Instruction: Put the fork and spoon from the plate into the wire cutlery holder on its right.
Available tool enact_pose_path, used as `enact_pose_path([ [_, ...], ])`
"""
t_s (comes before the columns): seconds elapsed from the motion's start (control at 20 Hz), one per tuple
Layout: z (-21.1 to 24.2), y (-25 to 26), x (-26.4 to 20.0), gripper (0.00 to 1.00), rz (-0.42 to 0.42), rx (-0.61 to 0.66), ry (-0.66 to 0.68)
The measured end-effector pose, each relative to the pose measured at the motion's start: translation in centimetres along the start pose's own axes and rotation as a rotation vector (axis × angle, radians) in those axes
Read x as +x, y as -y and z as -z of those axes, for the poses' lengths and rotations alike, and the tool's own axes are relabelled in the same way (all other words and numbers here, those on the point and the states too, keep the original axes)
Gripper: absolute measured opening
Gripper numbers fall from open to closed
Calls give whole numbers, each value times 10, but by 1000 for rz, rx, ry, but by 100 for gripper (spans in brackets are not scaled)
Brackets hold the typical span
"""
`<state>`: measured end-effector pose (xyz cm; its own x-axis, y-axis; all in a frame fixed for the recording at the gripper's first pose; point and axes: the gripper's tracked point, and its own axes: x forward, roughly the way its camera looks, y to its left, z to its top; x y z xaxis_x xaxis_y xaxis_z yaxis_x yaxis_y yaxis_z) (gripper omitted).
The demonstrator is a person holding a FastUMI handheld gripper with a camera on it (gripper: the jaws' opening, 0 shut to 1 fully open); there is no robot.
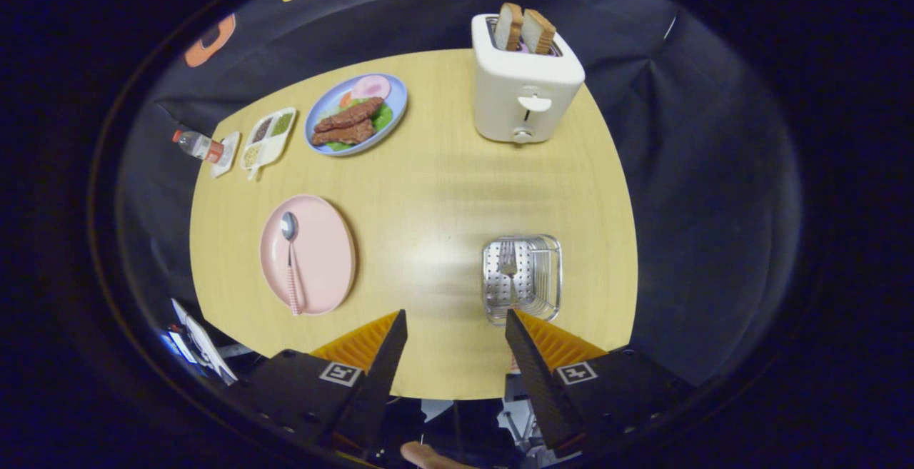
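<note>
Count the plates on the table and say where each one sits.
2. The pink plate lies ahead of the open gripper on the side away from the wire cutlery holder, carrying the spoon. The blue plate of food sits beyond it, beside the toaster.

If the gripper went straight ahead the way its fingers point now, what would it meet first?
Probably bare table: the open gripper aims between the pink plate and the wire holder; the toaster stands beyond, slightly right. Depth is unclear.
</note>
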<state>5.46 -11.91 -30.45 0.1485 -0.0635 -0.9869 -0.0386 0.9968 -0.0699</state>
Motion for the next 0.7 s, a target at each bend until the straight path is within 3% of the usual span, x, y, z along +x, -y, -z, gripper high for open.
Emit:
enact_pose_path([
  [0.15,-7,-34,-7,97,-2,-29,131],
  [0.4,-17,-97,-16,97,23,-117,351],
  [0.7,-7,-163,2,97,22,-192,485],
])
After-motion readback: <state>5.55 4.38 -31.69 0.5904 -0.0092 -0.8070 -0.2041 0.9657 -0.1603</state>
